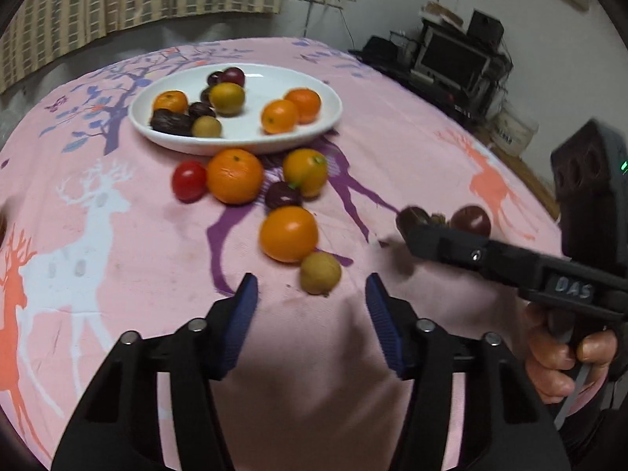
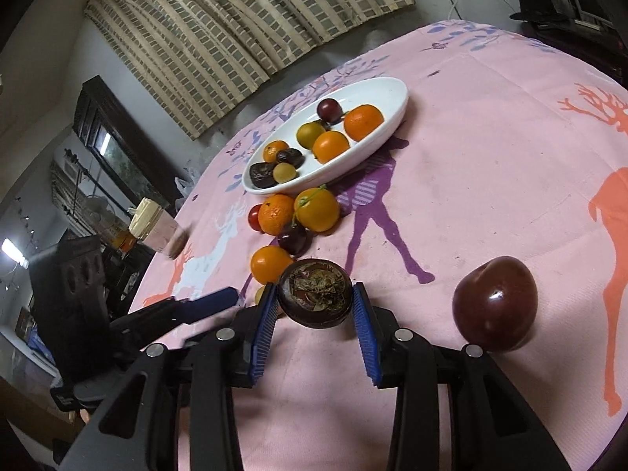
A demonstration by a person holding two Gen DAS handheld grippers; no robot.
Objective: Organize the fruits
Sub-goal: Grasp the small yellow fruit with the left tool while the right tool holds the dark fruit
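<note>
A white plate (image 1: 235,145) at the far side of the pink cloth holds several oranges, dark plums and small yellow-green fruits. Below it lie loose oranges (image 1: 234,176), a red tomato (image 1: 189,180) and a dark plum (image 1: 282,195). My left gripper (image 1: 312,280) stands open; a small yellow-green fruit (image 1: 320,273) sits at its fingertips, untouched by the pads. My right gripper (image 2: 315,294) is shut on a dark brown round fruit (image 2: 315,292) low over the cloth. A large dark red plum (image 2: 494,304) lies just right of it.
The pink deer-print cloth (image 2: 490,157) has bare room right of the plate. A person's hand (image 1: 557,357) holds the right gripper's handle. A jar with a pale lid (image 2: 151,223) stands at the table's left edge. Dark electronics (image 1: 451,59) stand beyond the table.
</note>
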